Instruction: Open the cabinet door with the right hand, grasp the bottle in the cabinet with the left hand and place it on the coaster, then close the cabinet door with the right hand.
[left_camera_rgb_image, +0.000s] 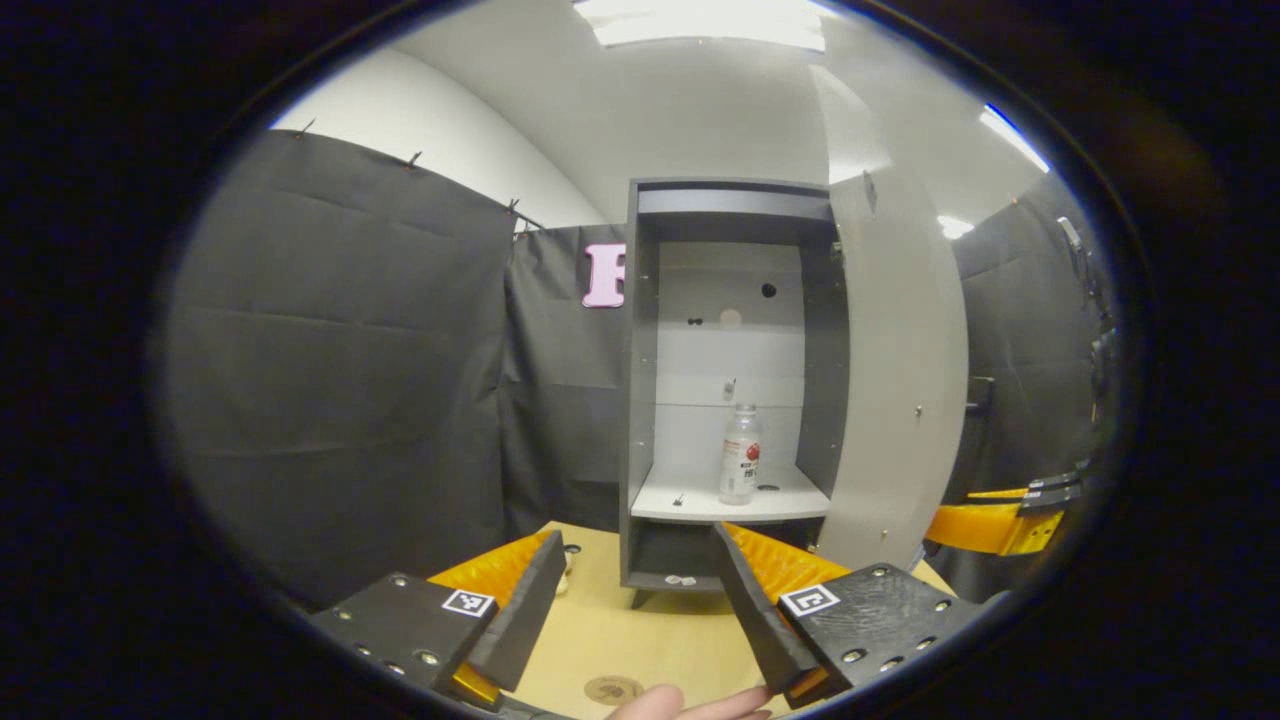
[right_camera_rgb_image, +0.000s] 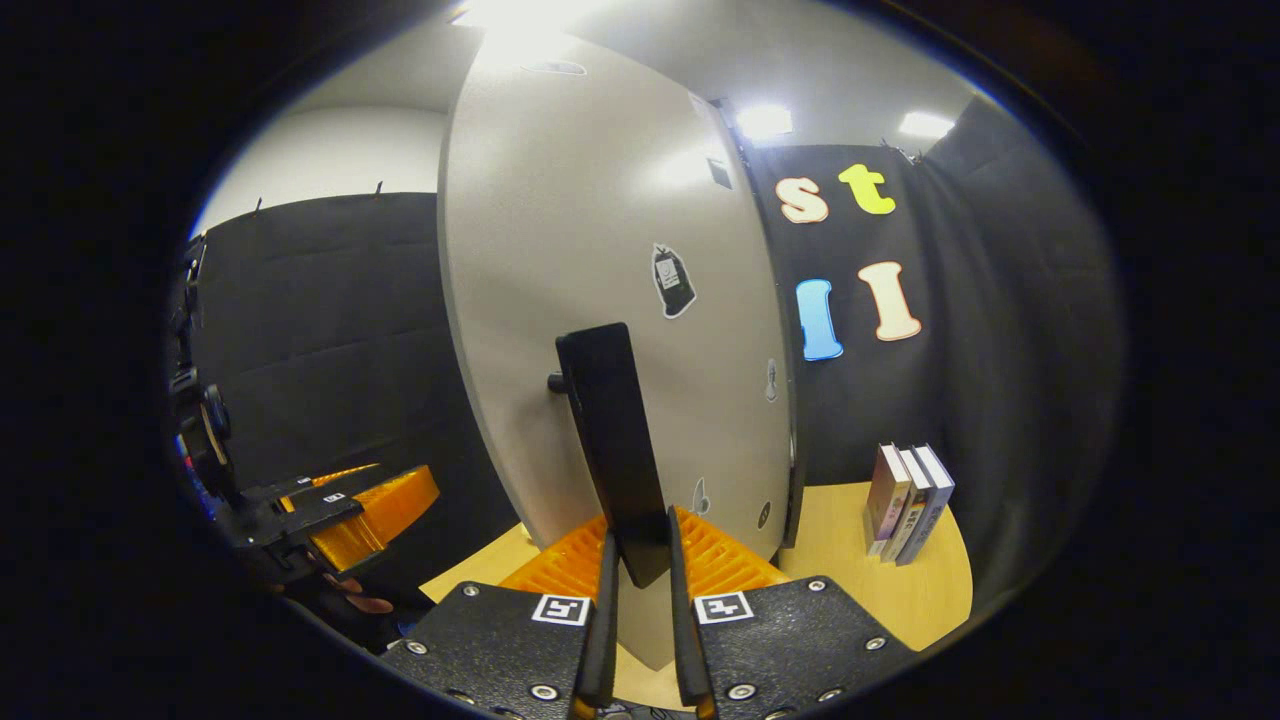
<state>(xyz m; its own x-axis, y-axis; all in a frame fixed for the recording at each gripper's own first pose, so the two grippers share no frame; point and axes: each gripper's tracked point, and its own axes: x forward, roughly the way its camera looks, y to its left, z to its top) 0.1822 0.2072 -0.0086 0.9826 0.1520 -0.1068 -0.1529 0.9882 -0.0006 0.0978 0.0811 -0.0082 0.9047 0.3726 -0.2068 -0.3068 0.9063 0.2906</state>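
Observation:
The grey cabinet (left_camera_rgb_image: 640, 400) stands open on the wooden table, its pale door (left_camera_rgb_image: 900, 400) swung out to the right. A clear bottle (left_camera_rgb_image: 740, 455) with a red-and-white label stands upright on the white shelf (left_camera_rgb_image: 690, 505). My left gripper (left_camera_rgb_image: 640, 590) is open, low in front of the cabinet and well short of the bottle. A round brown coaster (left_camera_rgb_image: 612, 689) lies on the table between its fingers. My right gripper (right_camera_rgb_image: 640, 560) is shut on the lower end of the door's black bar handle (right_camera_rgb_image: 610, 440), with the door (right_camera_rgb_image: 600, 250) close ahead.
Three books (right_camera_rgb_image: 910, 500) stand upright on the table (right_camera_rgb_image: 850, 560) to the right of the door, against the black cloth wall. The right gripper (left_camera_rgb_image: 1000, 520) shows past the door's edge, and the left gripper (right_camera_rgb_image: 340, 510) shows at far left. A fingertip (left_camera_rgb_image: 690, 705) sits beside the coaster.

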